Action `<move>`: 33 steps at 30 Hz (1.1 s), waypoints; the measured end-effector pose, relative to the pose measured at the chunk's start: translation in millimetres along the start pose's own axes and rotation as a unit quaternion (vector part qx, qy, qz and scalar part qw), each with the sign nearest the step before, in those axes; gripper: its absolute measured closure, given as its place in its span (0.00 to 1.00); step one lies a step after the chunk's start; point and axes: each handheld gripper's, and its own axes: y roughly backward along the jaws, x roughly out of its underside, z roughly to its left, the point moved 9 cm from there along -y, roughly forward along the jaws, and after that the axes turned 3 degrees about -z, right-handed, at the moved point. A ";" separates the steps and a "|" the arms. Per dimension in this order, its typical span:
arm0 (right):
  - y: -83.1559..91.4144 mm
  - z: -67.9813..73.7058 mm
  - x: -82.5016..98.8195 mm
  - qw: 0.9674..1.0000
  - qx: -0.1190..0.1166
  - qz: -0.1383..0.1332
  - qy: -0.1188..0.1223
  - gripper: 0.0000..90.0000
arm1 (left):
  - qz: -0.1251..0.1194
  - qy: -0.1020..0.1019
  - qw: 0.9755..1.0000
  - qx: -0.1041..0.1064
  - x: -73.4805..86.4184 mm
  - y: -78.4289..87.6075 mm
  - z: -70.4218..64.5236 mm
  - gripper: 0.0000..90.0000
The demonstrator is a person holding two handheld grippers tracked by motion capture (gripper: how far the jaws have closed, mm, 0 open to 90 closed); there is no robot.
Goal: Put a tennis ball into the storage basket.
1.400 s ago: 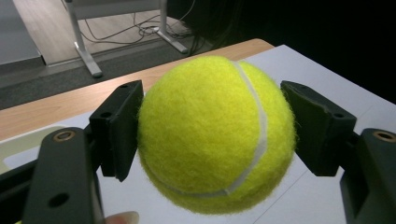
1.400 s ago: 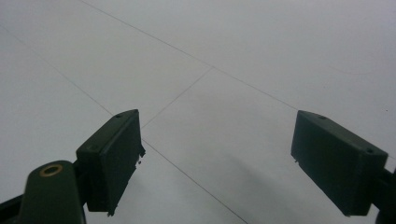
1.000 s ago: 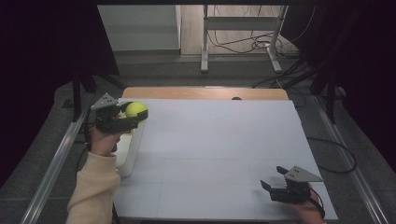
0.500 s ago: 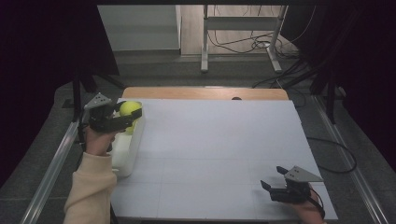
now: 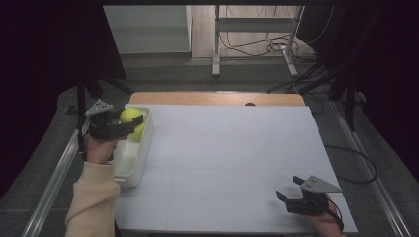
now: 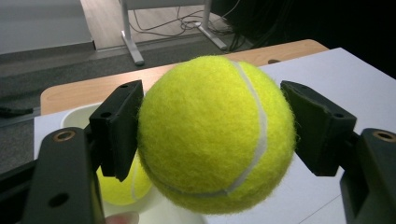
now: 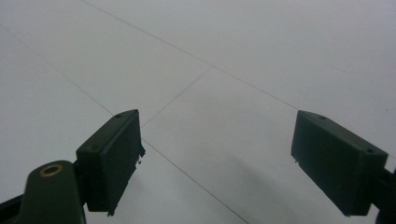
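Note:
A yellow tennis ball (image 6: 217,135) sits between the black pads of my left gripper (image 6: 210,126), which is shut on it from both sides. In the high view this left gripper (image 5: 129,123) holds the ball (image 5: 127,114) just above the far end of a white bin (image 5: 131,168) at the table's left edge. A second tennis ball (image 6: 119,186) lies in the bin (image 6: 79,116) below the held one. My right gripper (image 5: 291,190) rests near the front right corner of the table. Its jaws (image 7: 219,163) stand open over bare white surface.
The white tabletop (image 5: 232,158) has a wooden strip (image 5: 212,98) along its far edge. Beyond it stand a metal frame's legs (image 5: 216,64) and loose cables (image 5: 257,47) on the floor. Rails run along both sides of the table.
My left gripper has carried the tennis ball a little to the left, over the bin's far end. The right gripper has stayed where it was.

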 end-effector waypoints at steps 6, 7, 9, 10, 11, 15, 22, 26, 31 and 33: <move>0.0 -0.1 0.1 1.000 0.000 0.000 0.000 0.19 | 0.004 0.006 1.000 -0.012 3.8 0.2 8.4 0.29; 0.0 0.0 0.1 1.000 0.000 0.000 0.001 0.19 | 0.005 0.007 1.000 -0.014 4.6 0.3 9.8 0.29; -0.1 0.0 0.1 1.000 0.000 0.001 0.001 0.19 | 0.007 0.008 1.000 -0.016 5.7 0.2 11.8 0.29; -0.1 0.0 0.1 1.000 0.000 0.000 0.001 0.19 | 0.008 0.009 1.000 -0.017 6.4 0.1 12.9 0.29; -0.1 0.0 0.1 1.000 0.000 0.000 0.001 0.19 | 0.009 0.010 1.000 -0.018 7.0 0.0 13.7 0.29; -0.1 0.1 0.1 1.000 0.000 0.001 0.001 0.19 | 0.013 0.007 1.000 -0.023 8.5 -0.2 15.1 0.29; 0.1 -0.1 0.1 1.000 0.000 0.000 0.001 0.19 | 0.023 0.004 0.999 -0.028 12.2 -1.0 16.5 0.29; 0.1 0.1 0.3 1.000 0.000 0.001 0.001 0.19 | 0.031 0.008 0.999 -0.029 16.3 -3.1 19.8 0.29; -0.1 0.1 0.4 1.000 0.000 0.001 0.001 0.19 | 0.042 0.008 0.999 -0.032 20.0 -5.5 21.5 0.29; -0.1 0.2 0.4 1.000 0.000 0.001 0.001 0.19 | 0.047 0.007 0.998 -0.033 21.5 -6.3 21.9 0.29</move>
